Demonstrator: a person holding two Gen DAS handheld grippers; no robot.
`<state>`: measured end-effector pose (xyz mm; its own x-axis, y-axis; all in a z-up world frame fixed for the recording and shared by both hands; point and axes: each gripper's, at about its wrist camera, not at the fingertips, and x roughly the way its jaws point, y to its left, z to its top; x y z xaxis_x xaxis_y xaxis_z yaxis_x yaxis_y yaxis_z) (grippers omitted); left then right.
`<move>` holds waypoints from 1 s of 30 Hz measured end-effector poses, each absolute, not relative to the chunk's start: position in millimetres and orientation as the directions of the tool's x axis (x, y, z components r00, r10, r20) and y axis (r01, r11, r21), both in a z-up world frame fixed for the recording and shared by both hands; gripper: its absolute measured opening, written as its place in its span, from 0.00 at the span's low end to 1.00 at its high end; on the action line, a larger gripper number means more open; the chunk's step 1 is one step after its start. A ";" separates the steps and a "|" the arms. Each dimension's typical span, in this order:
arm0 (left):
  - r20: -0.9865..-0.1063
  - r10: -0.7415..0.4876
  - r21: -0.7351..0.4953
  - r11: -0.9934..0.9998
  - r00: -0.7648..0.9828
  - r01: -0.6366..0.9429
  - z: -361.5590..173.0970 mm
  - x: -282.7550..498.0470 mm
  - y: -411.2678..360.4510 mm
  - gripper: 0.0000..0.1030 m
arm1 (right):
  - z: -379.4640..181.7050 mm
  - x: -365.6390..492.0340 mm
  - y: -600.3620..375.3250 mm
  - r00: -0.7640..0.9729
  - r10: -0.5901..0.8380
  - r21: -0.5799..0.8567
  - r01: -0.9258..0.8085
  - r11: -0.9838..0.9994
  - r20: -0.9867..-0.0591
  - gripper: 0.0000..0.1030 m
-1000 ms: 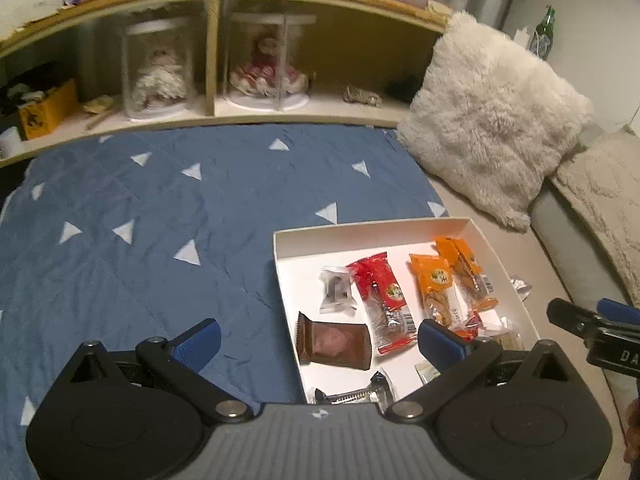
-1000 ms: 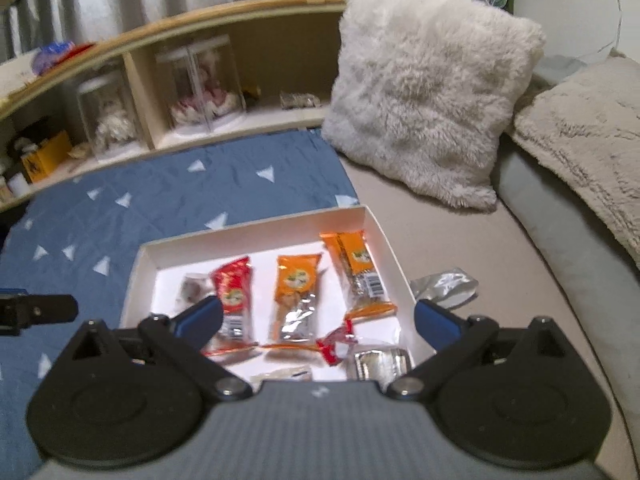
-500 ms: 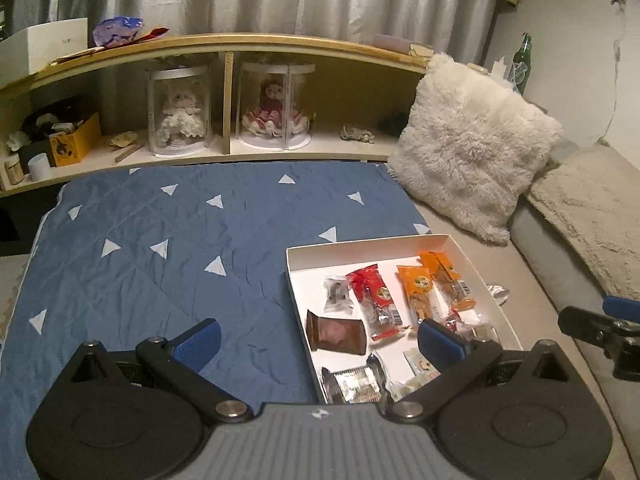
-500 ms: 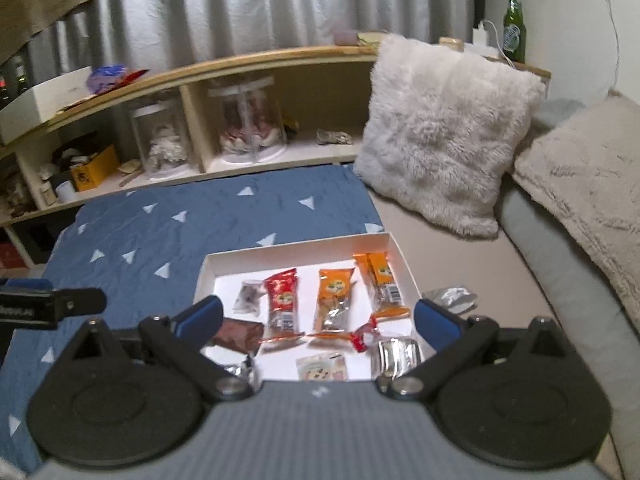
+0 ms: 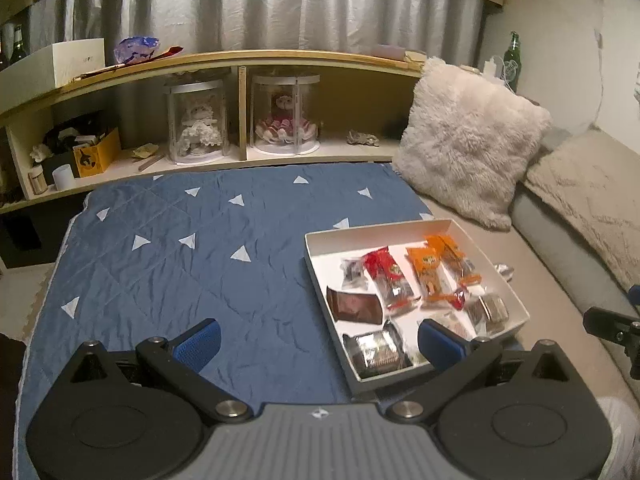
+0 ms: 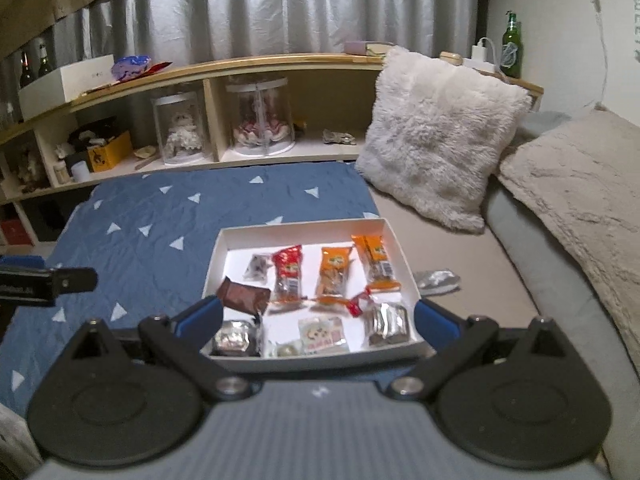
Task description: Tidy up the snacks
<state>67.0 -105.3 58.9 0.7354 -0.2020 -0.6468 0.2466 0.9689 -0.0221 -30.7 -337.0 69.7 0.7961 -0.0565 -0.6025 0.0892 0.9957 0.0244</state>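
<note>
Snacks lay inside a shallow white box (image 6: pixel 308 227) on the bed, half on the blue triangle-print quilt (image 6: pixel 192 216): a red packet (image 6: pixel 287 270), two orange packets (image 6: pixel 334 270), a brown wrapper (image 6: pixel 244 298) and silver foil ones (image 6: pixel 388 322). One foil wrapper (image 6: pixel 436 280) sat just outside. Both the left hand-held gripper (image 5: pixel 318 338) and the right hand-held gripper (image 6: pixel 316 316) were spread wide, gripping nothing.

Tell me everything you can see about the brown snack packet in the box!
The brown snack packet is a dark, shiny-looking rectangular wrapper with crimped ends, still sealed as far as one can see. It lies flat and slightly skewed at the left side of the white box, next to the red packet, with a silver packet just in front. Neither gripper touches it.
</note>
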 end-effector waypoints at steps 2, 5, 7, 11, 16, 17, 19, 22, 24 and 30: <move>-0.646 -0.203 -0.022 0.968 0.736 0.248 55.0 60.8 -103.9 1.00 | 63.6 -39.0 -333.9 0.797 -0.073 -0.004 0.088 0.996 -0.599 1.00; -0.641 -0.205 -0.031 0.970 0.740 0.242 49.0 53.4 -100.4 1.00 | 54.7 -47.8 -330.2 0.799 -0.098 -0.041 0.091 0.995 -0.593 1.00; -0.632 -0.207 -0.044 0.972 0.747 0.232 45.1 50.8 -97.6 1.00 | 49.3 -51.7 -330.0 0.804 -0.112 -0.054 0.099 0.994 -0.584 1.00; -0.629 -0.200 -0.051 0.975 0.751 0.217 36.2 47.4 -96.6 1.00 | 37.0 -54.4 -331.1 0.815 -0.118 -0.049 0.110 0.993 -0.567 1.00; -0.633 -0.172 -0.016 0.978 0.755 0.209 21.6 42.5 -100.4 1.00 | 20.8 -52.9 -329.1 0.830 -0.133 -0.065 0.116 0.991 -0.542 1.00; -0.632 -0.169 -0.012 0.978 0.756 0.208 19.1 41.8 -100.8 1.00 | 18.4 -52.3 -329.2 0.832 -0.131 -0.060 0.117 0.991 -0.540 1.00; -0.626 -0.157 -0.002 0.980 0.764 0.200 15.3 40.7 -100.3 1.00 | 14.0 -50.7 -329.2 0.837 -0.128 -0.054 0.117 0.992 -0.532 1.00; -0.624 -0.159 -0.009 0.981 0.765 0.196 11.0 40.4 -97.9 1.00 | 8.8 -49.6 -328.3 0.843 -0.132 -0.068 0.114 0.991 -0.522 1.00; -0.627 -0.167 -0.024 0.980 0.761 0.195 7.7 40.7 -96.0 1.00 | 5.9 -48.6 -328.4 0.842 -0.125 -0.069 0.105 0.992 -0.525 1.00; -0.618 -0.148 0.002 0.982 0.772 0.190 1.7 38.5 -98.0 1.00 | -0.6 -43.3 -333.4 0.837 -0.101 -0.042 0.094 0.995 -0.538 1.00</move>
